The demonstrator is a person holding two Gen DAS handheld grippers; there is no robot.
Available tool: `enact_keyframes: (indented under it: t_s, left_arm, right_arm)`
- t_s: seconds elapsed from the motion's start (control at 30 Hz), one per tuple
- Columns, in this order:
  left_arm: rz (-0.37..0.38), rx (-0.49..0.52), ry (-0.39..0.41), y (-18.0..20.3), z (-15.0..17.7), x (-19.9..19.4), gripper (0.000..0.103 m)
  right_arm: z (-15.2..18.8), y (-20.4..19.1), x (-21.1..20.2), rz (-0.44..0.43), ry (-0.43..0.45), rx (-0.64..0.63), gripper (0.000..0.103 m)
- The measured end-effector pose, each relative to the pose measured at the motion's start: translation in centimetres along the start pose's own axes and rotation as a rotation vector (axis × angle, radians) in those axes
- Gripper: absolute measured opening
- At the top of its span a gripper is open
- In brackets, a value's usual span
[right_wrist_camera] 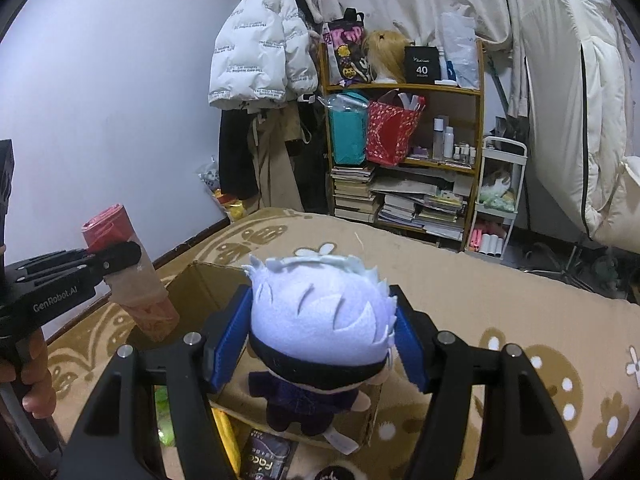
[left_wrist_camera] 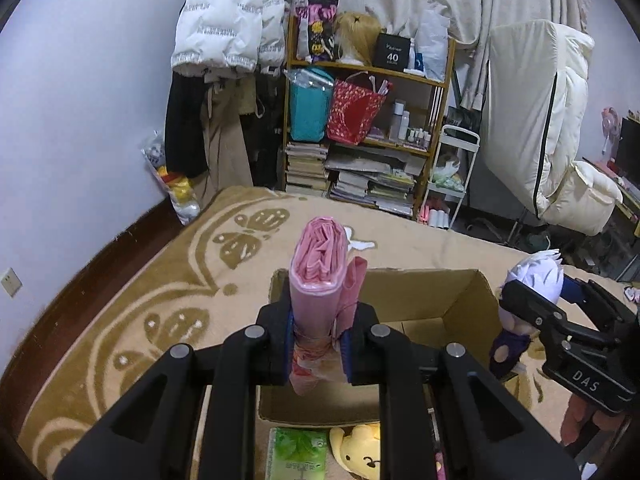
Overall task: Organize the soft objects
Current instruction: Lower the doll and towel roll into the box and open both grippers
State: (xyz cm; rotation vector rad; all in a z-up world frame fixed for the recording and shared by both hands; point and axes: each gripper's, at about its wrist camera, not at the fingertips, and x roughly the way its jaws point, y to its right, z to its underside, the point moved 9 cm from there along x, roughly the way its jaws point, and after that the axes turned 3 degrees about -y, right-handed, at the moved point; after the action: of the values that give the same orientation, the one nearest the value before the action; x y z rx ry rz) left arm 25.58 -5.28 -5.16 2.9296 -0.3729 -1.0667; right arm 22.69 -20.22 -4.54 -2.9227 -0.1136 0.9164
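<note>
The left gripper (left_wrist_camera: 318, 340) clamps a pink roll (left_wrist_camera: 318, 276) upright over the cardboard box's (left_wrist_camera: 420, 292) left rim. The right gripper (right_wrist_camera: 316, 344) squeezes a white-haired doll (right_wrist_camera: 320, 316) above the box's right wall; the blanket (right_wrist_camera: 500, 304) beyond lies bare.

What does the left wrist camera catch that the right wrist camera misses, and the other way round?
Only the left wrist view shows a yellow plush and a green packet lying in front of the cardboard box, plus a wall socket.

Only the right wrist view shows the person's hand holding the left tongs and a dark packet near the box.

Both show the box, the pink roll in the left tongs, the white-haired doll in the right tongs, and the bookshelf.
</note>
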Motion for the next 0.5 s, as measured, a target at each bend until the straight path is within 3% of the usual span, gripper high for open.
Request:
enact_keyframes:
  t_s: [0.17,0.27,0.4,0.47,0.5]
  left_arm:
    - [-0.007,-0.001,-0.04,-0.2,0.8,1.5,0.021]
    - [-0.015,-0.025,-0.053,-0.6,1.0,2.0,0.028]
    - [-0.031,-0.041,-0.05,-1.2,1.2,1.9,0.067]
    - [-0.071,-0.016,-0.044,-1.5,1.2,1.5,0.07]
    - [-0.086,-0.006,-0.049,-1.6,1.2,1.4,0.077]
  right_arm:
    - [0.7,0.1,1.4,-0.02,-0.031,0.029,0.071]
    - [1.4,0.1,2.1,-0.019,-0.056,0.03,0.071]
    - [1.8,0.4,2.3,-0.019,-0.063,0.039,0.092]
    - [1.7,0.5,2.0,-0.02,-0.056,0.048,0.094]
    - [1.7,0.6,1.9,-0.022,-0.058,0.051,0.098]
